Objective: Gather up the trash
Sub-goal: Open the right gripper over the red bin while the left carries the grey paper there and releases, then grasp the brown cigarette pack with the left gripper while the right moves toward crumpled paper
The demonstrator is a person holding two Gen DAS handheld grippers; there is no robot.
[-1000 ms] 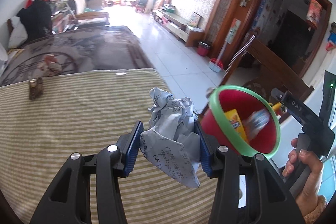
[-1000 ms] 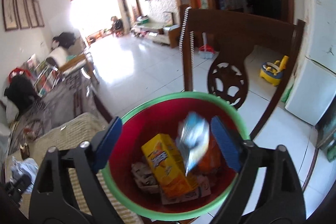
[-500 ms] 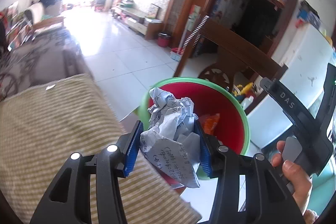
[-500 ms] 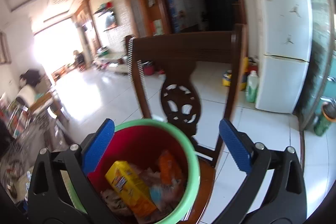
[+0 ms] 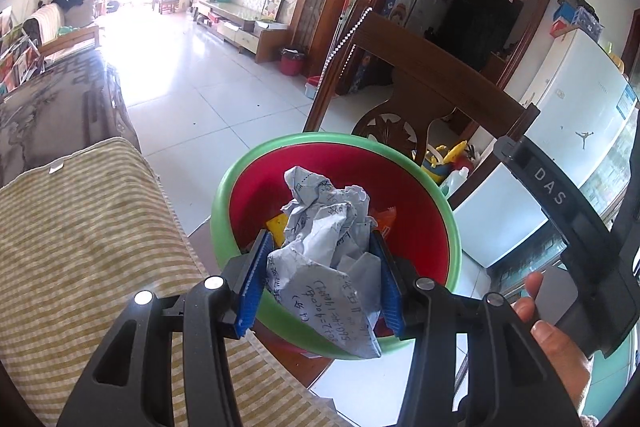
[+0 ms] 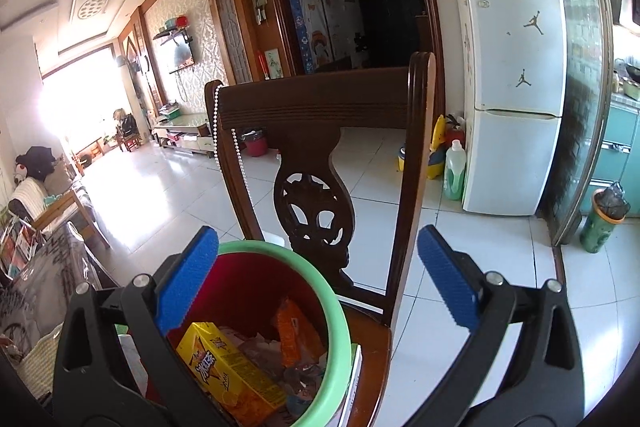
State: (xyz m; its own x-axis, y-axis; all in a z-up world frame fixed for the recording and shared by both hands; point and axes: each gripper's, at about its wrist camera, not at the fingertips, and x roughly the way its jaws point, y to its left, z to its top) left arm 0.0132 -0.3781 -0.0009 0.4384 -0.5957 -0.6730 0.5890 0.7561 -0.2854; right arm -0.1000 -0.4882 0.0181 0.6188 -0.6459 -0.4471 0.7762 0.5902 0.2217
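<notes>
Hovering over the striped beige cloth's (image 5: 80,247) edge a second ago, the left gripper (image 5: 320,279) now pinches the crumpled, handwritten white paper ball (image 5: 326,259) directly above the green-rimmed red plastic bin (image 5: 224,195), ready to drop it. The right gripper (image 6: 316,283), jaws spread wide and empty, has swung right off the bin; its wrapper has joined the yellow carton (image 6: 228,371) inside.

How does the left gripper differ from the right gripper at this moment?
The left gripper is closed on a crumpled paper with handwriting; the right gripper is wide open and holds nothing. The left gripper's fingers stand narrow, directly above the red bin with a green rim; the right gripper's fingers stand far apart, only its left one over the bin. Both have blue ribbed pads.
</notes>
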